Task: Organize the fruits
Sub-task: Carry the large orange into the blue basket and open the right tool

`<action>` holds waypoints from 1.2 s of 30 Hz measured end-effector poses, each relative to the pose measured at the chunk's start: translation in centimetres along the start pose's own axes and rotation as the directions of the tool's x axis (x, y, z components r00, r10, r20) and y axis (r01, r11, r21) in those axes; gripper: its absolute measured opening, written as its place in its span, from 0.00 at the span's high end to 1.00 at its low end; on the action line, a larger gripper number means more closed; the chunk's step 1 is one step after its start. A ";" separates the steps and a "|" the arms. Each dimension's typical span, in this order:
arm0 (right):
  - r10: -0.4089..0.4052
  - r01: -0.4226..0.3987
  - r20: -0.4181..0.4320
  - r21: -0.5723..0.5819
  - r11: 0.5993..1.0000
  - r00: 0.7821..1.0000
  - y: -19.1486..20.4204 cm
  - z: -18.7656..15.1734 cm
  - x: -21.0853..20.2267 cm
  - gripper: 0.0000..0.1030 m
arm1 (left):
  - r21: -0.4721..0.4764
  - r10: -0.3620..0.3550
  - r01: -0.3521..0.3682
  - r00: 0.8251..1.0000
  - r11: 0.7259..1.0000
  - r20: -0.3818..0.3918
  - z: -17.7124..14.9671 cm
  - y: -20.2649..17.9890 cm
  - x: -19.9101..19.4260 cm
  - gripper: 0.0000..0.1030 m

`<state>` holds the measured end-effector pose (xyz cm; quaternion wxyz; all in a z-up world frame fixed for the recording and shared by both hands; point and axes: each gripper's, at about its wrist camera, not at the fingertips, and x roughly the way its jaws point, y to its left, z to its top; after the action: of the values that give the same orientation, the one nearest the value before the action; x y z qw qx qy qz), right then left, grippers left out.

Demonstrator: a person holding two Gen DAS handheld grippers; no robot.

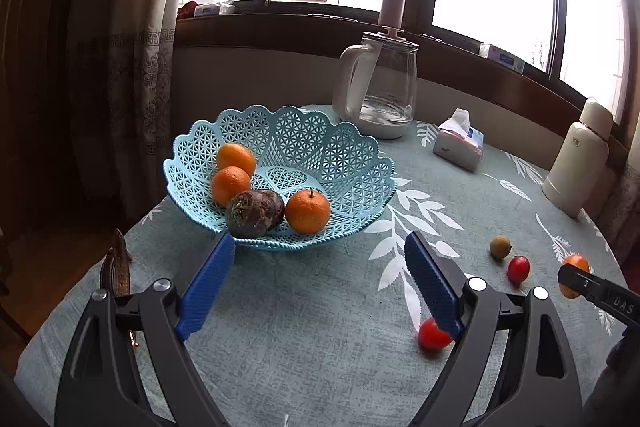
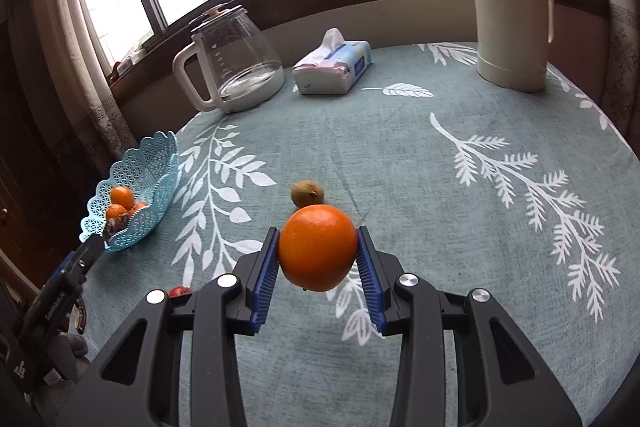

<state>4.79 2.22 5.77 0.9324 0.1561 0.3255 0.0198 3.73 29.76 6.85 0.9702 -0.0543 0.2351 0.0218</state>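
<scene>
The right tool clenched an orange — round, glossy — above the tabletop; the left tool gaped, released.

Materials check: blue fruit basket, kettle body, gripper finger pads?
Blue fruit basket: looks like moulded plastic, matte, with a pierced lattice and scalloped rim.
Kettle: clear body, probably glass, glossy with reflections; the white handle and base look plastic.
Finger pads of the right hand-held gripper: blue, ribbed, likely rubber or soft plastic; they clamp an orange.
</scene>
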 end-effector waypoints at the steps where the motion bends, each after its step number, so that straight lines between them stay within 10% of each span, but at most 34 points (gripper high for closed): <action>1: 0.025 -0.025 -0.005 -0.015 1.000 1.000 0.7 0.6 0.2 0.63 | -0.013 0.011 -0.011 1.000 1.000 0.001 0.0 0.2 0.0 0.11; 18: 0.306 -0.360 -0.242 -0.228 0.905 0.921 16.7 6.8 8.7 0.63 | -0.109 0.047 -0.038 0.995 0.993 0.085 -0.4 1.8 -1.5 0.06; 36: 0.267 -0.309 -0.219 -0.191 0.932 0.939 16.3 7.2 9.9 0.59 | -0.144 0.037 -0.028 0.997 0.989 0.065 -0.6 2.5 -1.0 0.06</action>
<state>18.10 17.05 10.11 0.8956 0.0943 0.3817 0.2080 2.38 32.13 6.54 0.9707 -0.1192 0.2008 0.0563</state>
